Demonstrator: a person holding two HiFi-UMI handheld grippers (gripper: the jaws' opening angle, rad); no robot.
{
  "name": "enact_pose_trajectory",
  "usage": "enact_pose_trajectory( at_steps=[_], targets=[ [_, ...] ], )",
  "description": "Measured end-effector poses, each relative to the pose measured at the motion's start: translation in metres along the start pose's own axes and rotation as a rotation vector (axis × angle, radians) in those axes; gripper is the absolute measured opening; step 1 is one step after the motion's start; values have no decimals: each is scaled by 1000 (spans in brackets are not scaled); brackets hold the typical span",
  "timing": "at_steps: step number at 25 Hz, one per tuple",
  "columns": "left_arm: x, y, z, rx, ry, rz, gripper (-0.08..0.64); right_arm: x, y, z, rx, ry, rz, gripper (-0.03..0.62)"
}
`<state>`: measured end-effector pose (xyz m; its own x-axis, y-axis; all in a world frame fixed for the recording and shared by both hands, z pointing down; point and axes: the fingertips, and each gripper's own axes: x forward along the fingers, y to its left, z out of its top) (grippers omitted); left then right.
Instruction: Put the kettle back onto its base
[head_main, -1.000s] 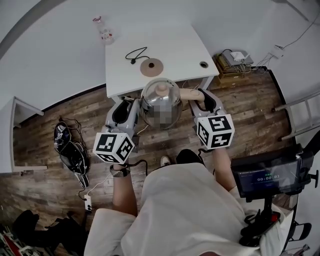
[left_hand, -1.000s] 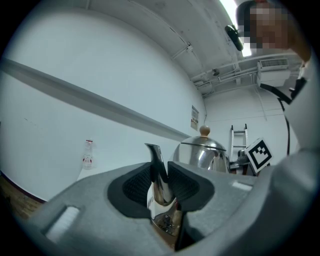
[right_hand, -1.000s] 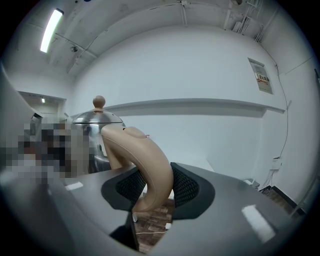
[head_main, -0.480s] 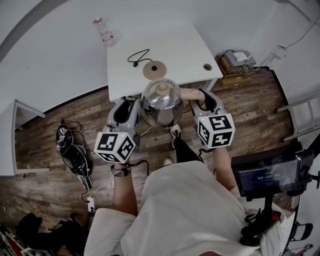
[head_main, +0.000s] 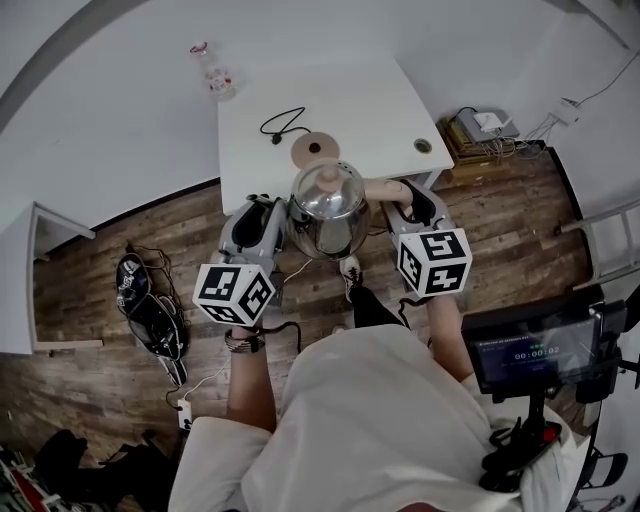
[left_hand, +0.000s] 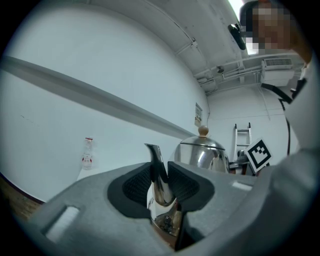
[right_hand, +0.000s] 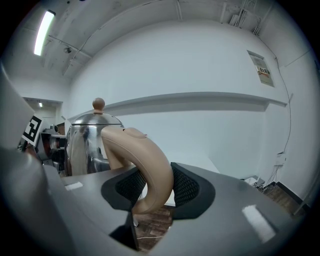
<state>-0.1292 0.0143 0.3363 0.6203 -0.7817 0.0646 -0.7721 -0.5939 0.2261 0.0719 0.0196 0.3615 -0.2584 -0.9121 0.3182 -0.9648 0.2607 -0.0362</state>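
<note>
The white table (head_main: 370, 100) carries a round base (head_main: 314, 150), black cord (head_main: 283, 124), perhaps a bottle (head_main: 216, 78).

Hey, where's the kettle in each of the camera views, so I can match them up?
Head view: kettle at centre, overlapping the white table's near edge.
Left gripper view: kettle body right of centre, spout between the jaws.
Right gripper view: kettle body at left, handle between the jaws.
Shared landmark: the wooden knob on its lid.
</note>
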Motion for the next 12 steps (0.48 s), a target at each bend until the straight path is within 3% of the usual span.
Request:
enact_pose_trajectory(
  at_steps=[9, 12],
  targets=[
    [11, 10, 3, 3, -11, 16, 107, 17, -4, 6, -4, -9, 17, 155],
    [59, 36, 8, -17, 10, 30, 107, 66, -27, 18, 3, 18, 29, 155]
  ],
)
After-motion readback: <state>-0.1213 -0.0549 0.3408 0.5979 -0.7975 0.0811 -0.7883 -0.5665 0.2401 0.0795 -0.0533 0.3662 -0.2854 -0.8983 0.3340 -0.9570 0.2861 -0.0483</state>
